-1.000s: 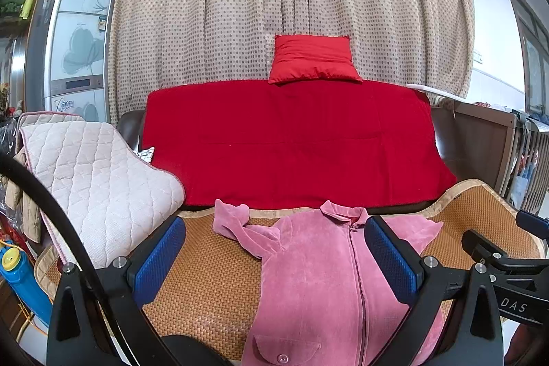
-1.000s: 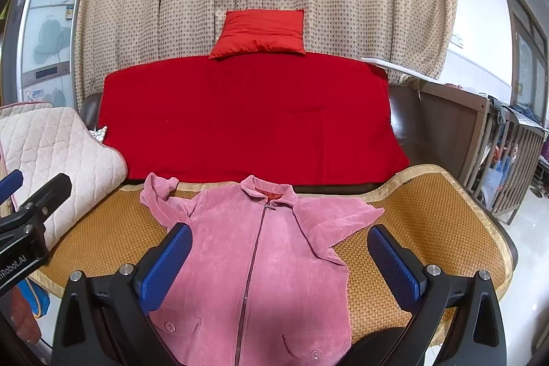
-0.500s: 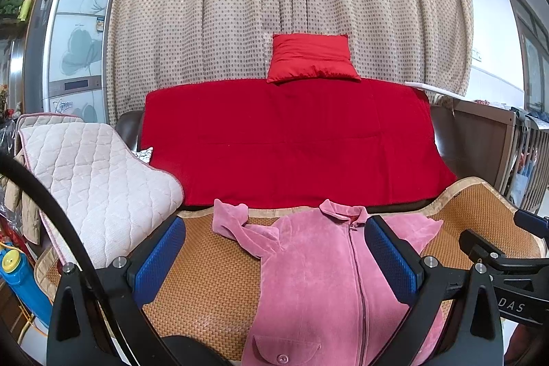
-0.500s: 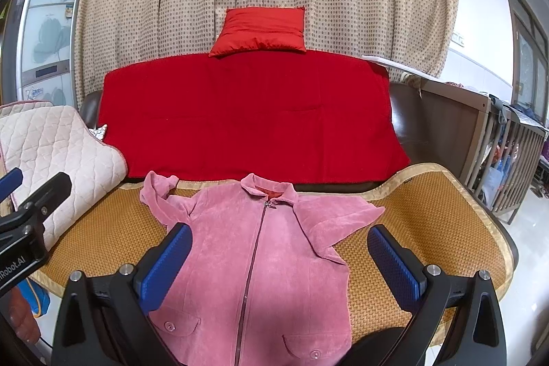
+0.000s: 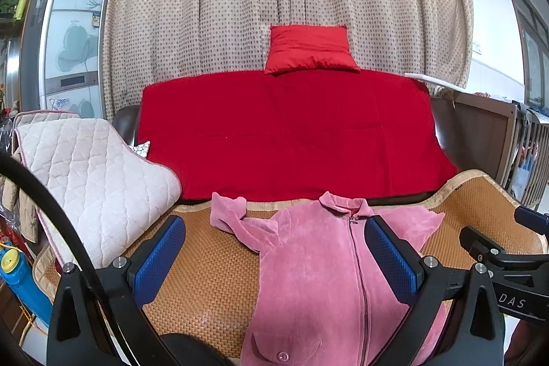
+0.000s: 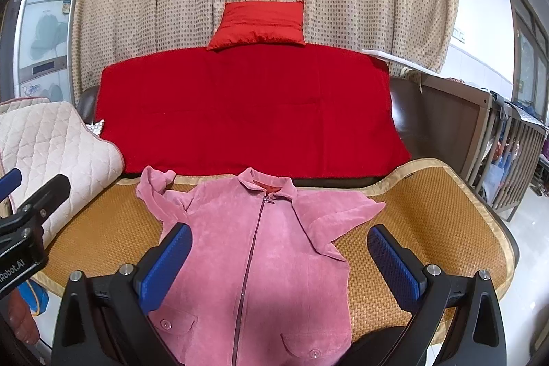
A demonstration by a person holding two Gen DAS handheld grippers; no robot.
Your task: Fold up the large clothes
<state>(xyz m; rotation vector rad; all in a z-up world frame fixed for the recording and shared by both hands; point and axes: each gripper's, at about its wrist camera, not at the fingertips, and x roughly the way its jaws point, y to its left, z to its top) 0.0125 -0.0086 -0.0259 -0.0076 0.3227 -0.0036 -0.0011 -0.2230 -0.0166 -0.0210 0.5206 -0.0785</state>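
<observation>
A pink zip-front jacket (image 6: 260,249) lies flat, front up, on a woven bamboo mat (image 6: 429,215), collar toward the sofa back. Its left sleeve is bunched at the far left (image 6: 154,187); the right sleeve is folded in to a point (image 6: 357,208). It also shows in the left wrist view (image 5: 319,266). My left gripper (image 5: 274,259) is open and empty, above the mat (image 5: 212,283) at the jacket's left side. My right gripper (image 6: 279,259) is open and empty, above the jacket's lower body.
A red blanket (image 6: 247,112) covers the sofa back, with a red cushion (image 6: 260,24) on top. A quilted beige pad (image 5: 89,174) lies on the left armrest. A wooden crib (image 6: 507,146) stands at right. Dotted curtains hang behind.
Both grippers have barely moved; the views shift only slightly. The jacket lies as before.
</observation>
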